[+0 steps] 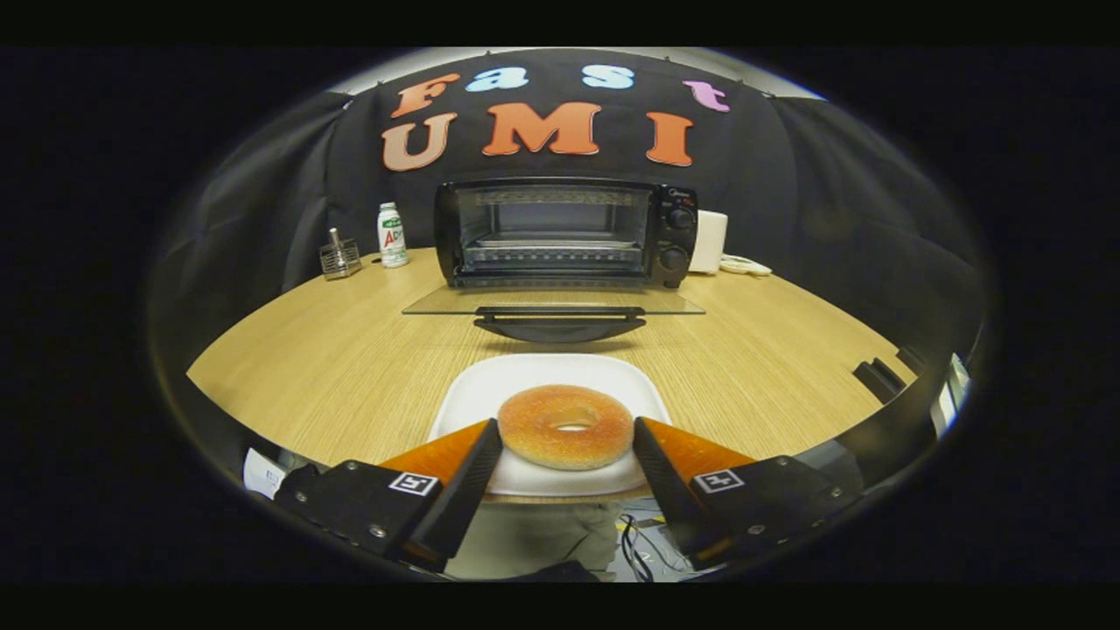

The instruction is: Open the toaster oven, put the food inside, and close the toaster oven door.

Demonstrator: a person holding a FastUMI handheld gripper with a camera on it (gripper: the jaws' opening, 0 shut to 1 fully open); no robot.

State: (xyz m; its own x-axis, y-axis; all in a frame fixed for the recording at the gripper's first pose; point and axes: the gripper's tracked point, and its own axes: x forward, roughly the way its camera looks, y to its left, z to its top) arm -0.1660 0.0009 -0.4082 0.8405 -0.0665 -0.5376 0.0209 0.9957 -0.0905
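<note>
Right now you're holding the hand-held gripper [567, 437] with its fingers apart, one each side of the doughnut [565, 426], at its 9 and 3 o'clock. Whether the pads are touching it, can't tell; no squeeze showing, so I'm not calling it clamped. The doughnut is sitting on the white plate [525, 372] at the near edge of the bench [350, 341], prob. so it's within easy reach.

At 12 o'clock from the doughnut, the toaster oven [567, 232] is standing w/ its glass door [553, 302] already dropped flat toward you, handle [558, 322] nearest the plate. That's giving you a straight line in to the rack. So step 1 looks done; you're working on the pick-up.

Off at 10–11 o'clock a small bottle [392, 234] and a metal holder [339, 256] are sitting clear of yr path.

Next, I'd say: close gently, it looks soft; lift over the door edge.
</note>
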